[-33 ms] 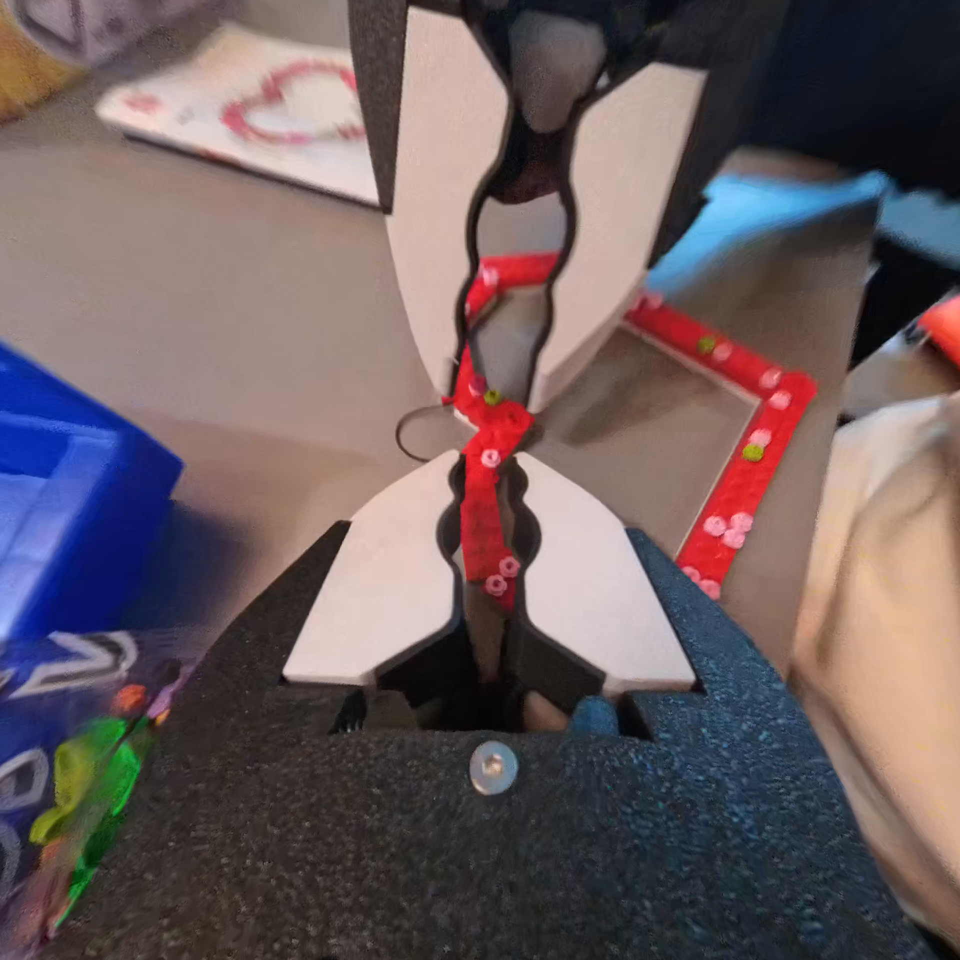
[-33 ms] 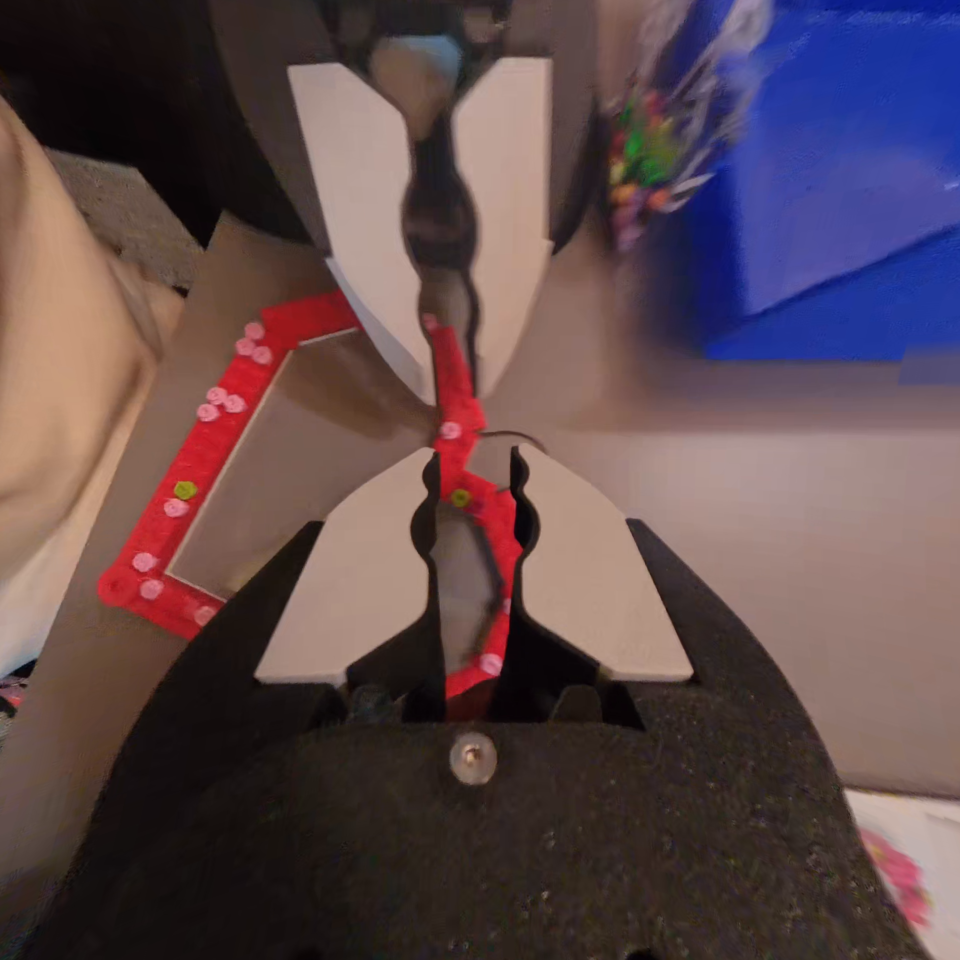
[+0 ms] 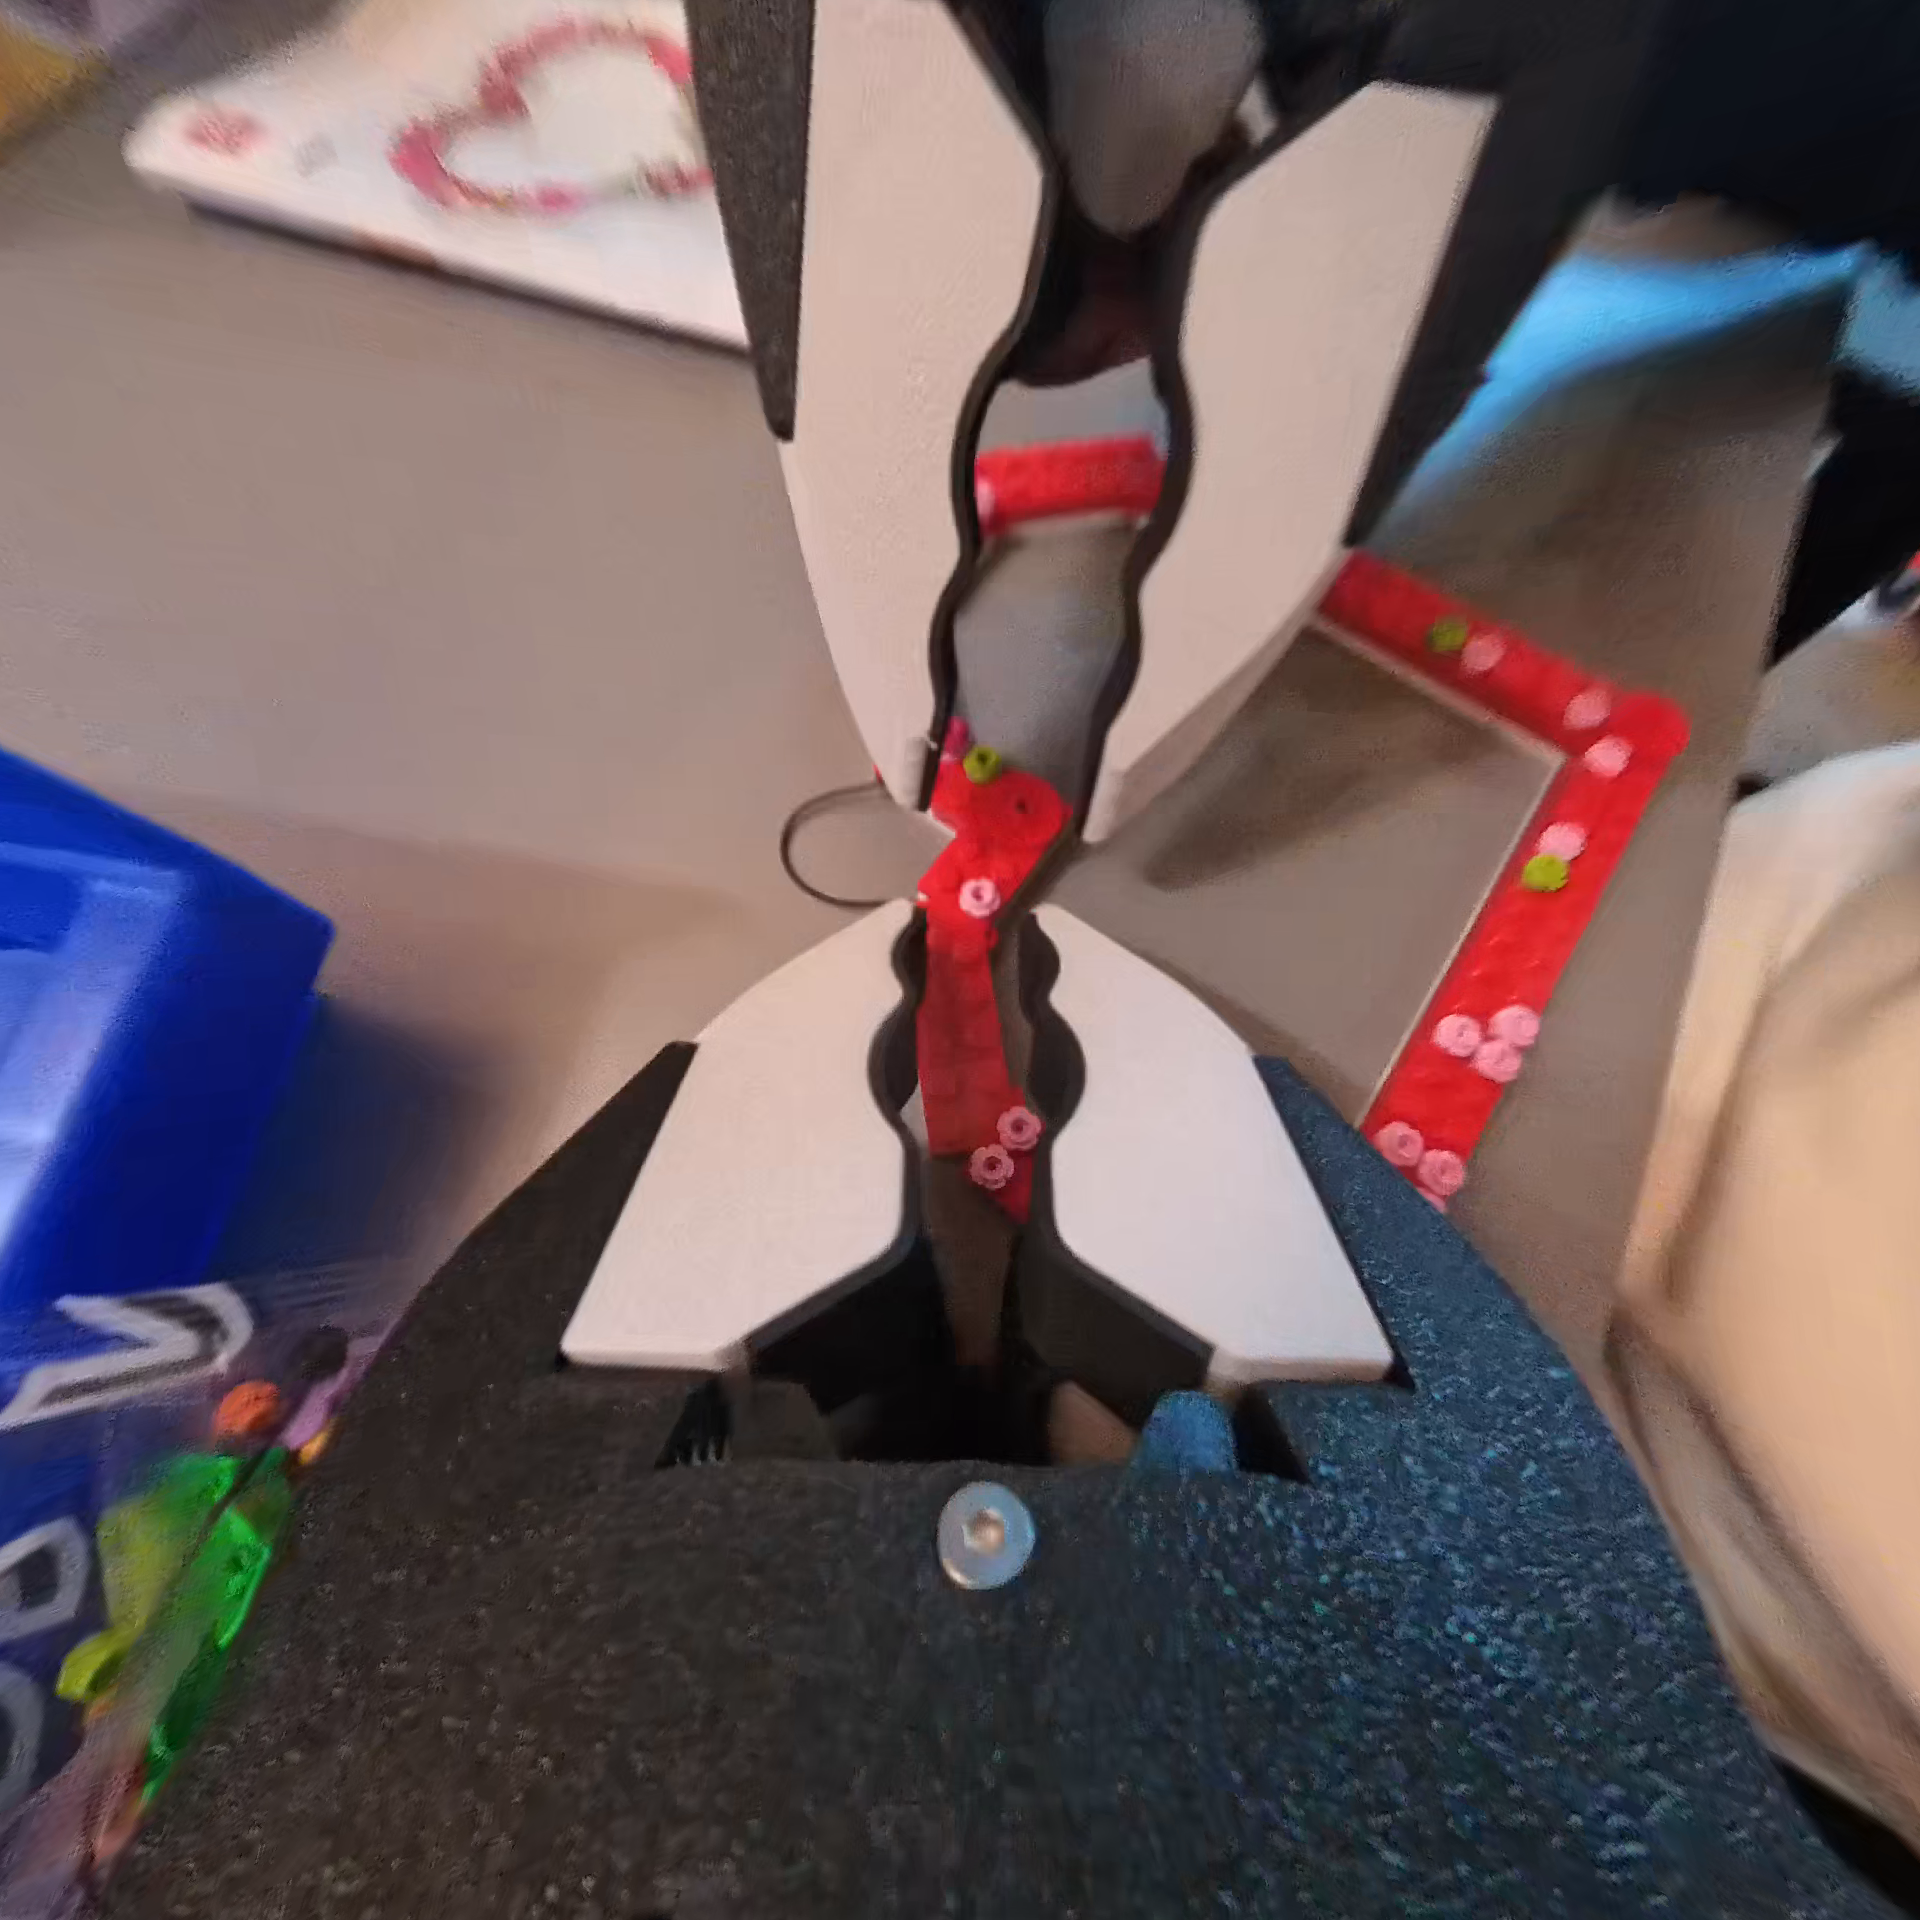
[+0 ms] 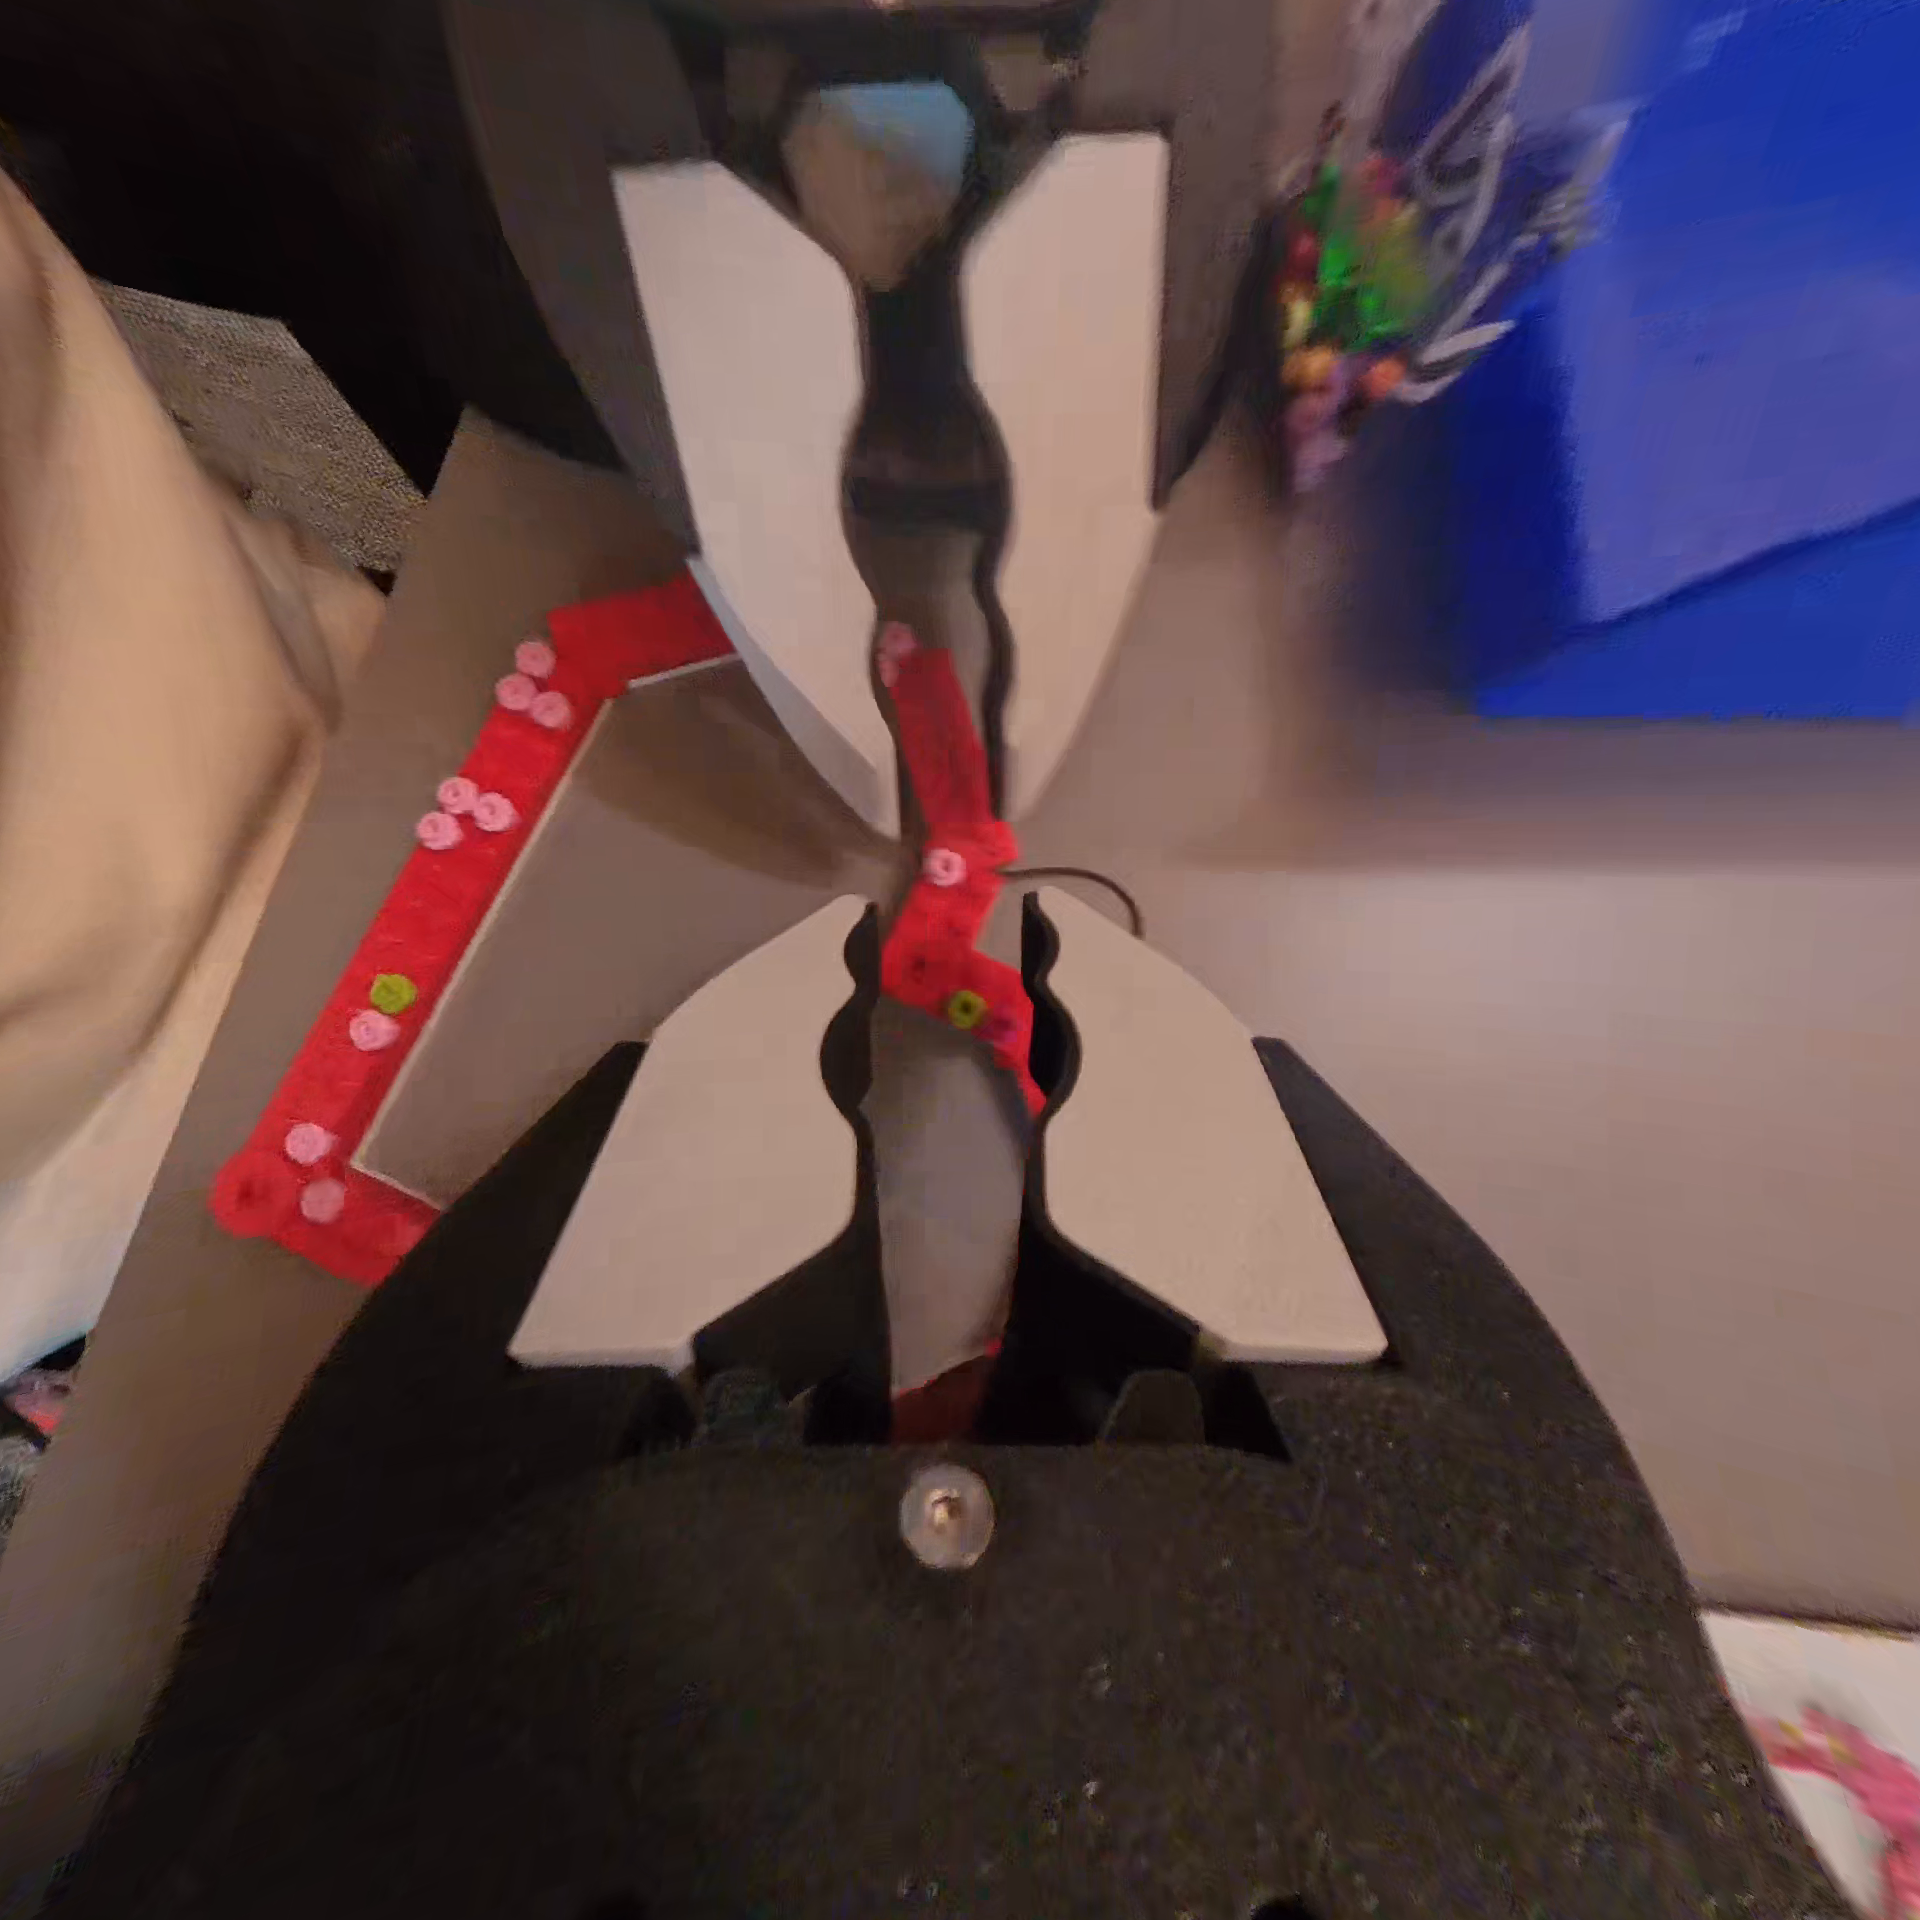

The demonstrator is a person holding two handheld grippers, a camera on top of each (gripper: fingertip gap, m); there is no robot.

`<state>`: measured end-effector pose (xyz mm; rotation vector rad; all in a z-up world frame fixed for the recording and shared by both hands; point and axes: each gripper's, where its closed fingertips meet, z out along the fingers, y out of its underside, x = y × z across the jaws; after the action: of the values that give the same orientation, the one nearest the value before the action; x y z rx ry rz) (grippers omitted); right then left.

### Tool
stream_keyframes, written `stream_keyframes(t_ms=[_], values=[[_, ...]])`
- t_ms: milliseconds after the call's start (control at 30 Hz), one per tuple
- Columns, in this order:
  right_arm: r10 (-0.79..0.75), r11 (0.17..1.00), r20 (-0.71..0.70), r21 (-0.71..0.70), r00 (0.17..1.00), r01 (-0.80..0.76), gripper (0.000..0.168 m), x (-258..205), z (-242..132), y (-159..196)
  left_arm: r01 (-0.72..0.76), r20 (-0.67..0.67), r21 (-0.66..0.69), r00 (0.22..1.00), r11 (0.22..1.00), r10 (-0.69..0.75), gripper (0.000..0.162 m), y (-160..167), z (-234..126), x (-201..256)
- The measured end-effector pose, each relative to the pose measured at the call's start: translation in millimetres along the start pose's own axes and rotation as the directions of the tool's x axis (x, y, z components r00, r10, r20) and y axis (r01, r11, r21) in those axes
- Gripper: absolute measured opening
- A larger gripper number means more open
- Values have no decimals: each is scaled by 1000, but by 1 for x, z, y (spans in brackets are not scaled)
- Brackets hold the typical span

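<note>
Here the left gripper (image 3: pixel 971 920) has its two fingers drawn in on one side bar of a red frame (image 3: pixel 1538 935), which runs edge-on down the narrow gap between them. The right gripper (image 4: pixel 948 914) meets it tip to tip from the opposite side. Its fingers stand a little wider and are closed on the stepped corner of the same frame, where a green stud (image 4: pixel 965 1006) sits just inside the fingertips. Both holds look like clamps on thin plate, so the two grips lie almost touching on one short stretch of the frame.

Judged from this, the hold goes best with steady, even squeeze from both sides and no twist between the two hands. The frame is a ring of small plates, and bending at the pinched corner would likely pop a joint. The pink studs (image 3: pixel 1486 1044) are best left outside the pads.

The rest of the frame spreads away from the fingertips toward a pale cloth (image 3: pixel 1766 1195). Whether its far side rests on the table (image 3: pixel 416 623) cannot be told.

A thin wire loop (image 3: pixel 821 852) lies on the other side of the tips. Farther that way are a blue box (image 3: pixel 125 1039) and a bag of small pieces (image 3: pixel 187 1538). A booklet with a pink heart (image 3: pixel 520 156) lies well beyond the fingers.
</note>
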<state>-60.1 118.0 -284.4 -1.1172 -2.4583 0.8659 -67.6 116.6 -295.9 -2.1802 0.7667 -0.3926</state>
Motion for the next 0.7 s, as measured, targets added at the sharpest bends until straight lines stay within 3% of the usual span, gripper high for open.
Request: stream_keyframes(t_ms=[133, 300, 567, 700], values=[[-6, 1000, -61, 27, 998, 7, 16, -5, 8, -7, 12, 1, -31, 1000, 999, -12, 9, 4, 3, -1], [-25, 999, -79, -26, 997, 23, 18, -4, 18, -1, 9, -6, -30, 1000, 1000, -10, 6, 4, 3, 0], [-54, 998, -113, -50, 992, 48, 8, -1, 23, 2, 15, -18, -27, 1000, 1000, -16, 2, 5, 3, 1], [-42, 999, -114, 21, 993, 45, 6, 0, 22, 0, 30, -21, -25, 999, 999, -30, 3, 5, 3, 1]])
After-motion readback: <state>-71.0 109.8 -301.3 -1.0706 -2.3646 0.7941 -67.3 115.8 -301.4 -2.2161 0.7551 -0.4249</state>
